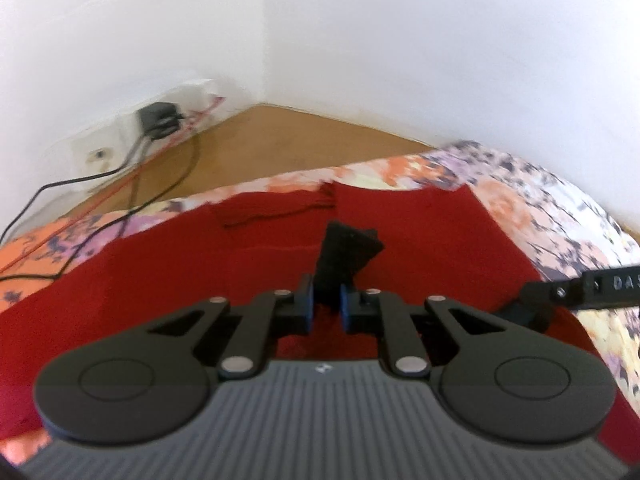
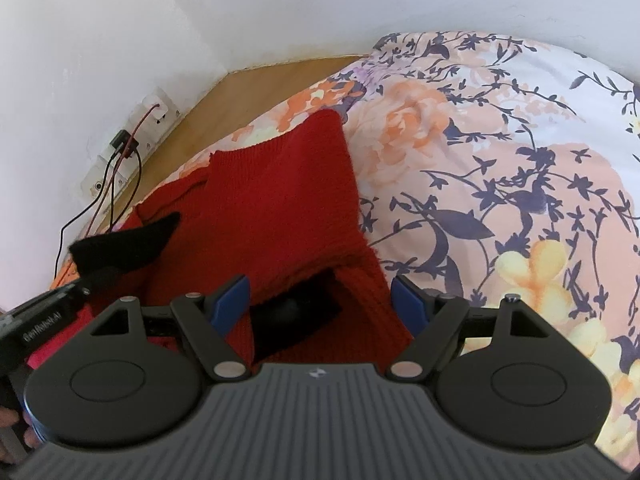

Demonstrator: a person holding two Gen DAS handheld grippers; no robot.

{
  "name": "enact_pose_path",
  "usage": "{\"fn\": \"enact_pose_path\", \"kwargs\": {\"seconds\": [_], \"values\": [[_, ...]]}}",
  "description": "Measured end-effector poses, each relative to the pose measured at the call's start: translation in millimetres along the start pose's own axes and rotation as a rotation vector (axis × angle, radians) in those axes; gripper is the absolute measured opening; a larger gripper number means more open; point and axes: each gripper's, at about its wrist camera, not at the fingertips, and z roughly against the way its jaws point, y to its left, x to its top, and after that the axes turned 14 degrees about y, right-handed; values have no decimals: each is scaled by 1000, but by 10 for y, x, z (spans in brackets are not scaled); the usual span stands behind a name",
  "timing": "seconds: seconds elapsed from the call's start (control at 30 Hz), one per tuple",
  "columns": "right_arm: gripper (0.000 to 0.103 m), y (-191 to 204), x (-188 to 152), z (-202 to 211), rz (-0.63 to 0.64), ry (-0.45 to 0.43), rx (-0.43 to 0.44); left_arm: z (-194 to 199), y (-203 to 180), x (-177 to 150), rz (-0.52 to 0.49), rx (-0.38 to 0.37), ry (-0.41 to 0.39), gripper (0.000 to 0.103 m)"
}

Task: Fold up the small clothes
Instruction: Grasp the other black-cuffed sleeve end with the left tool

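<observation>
- Left gripper (image 1: 327, 300) has its blue pads nearly together, pinched on a black fabric piece (image 1: 344, 256) that stands up from between them, lifted clear of the red knitted sweater (image 1: 420, 240) spread beneath
- That sweater lies flat across the floral bedsheet (image 2: 500, 168); in the right wrist view it shows as a ribbed red panel (image 2: 280, 200) running up toward the wooden floor (image 2: 248, 92)
- Right gripper (image 2: 320, 296) is spread wide, nothing between its blue pads (image 2: 406, 298); it hovers low over the near edge of the sweater, where a second dark patch (image 2: 296, 320) sits in a fold; whether that is the same black garment or a shadowed opening I cannot tell, the near field is soft
- Step in hand, as I read it: the small black item is being raised at one end so it can be laid out or doubled over; the fold itself is not yet made
- Next move calls for the open right gripper to take the free end low down, then both to carry the cloth level so it doubles without twisting; thin knit, likely to sag
- Writing: the right gripper's arm, seen from the left camera, reads "DAS" (image 1: 624, 282) before the frame cuts it; the left gripper's body in the other view carries "GenRobot.AI" (image 2: 40, 326), blurred; wall sockets (image 2: 132, 148) with cables plugged in bear no legible marks
</observation>
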Motion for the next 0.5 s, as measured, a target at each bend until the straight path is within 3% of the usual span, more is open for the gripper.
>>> {"fn": "enact_pose_path", "kwargs": {"seconds": [0.23, 0.5], "values": [[83, 4, 3, -5, 13, -1, -5, 160, 385, -75, 166, 80, -49, 14], [83, -2, 24, -45, 22, 4, -14, 179, 827, -269, 312, 151, -21, 14]]}}
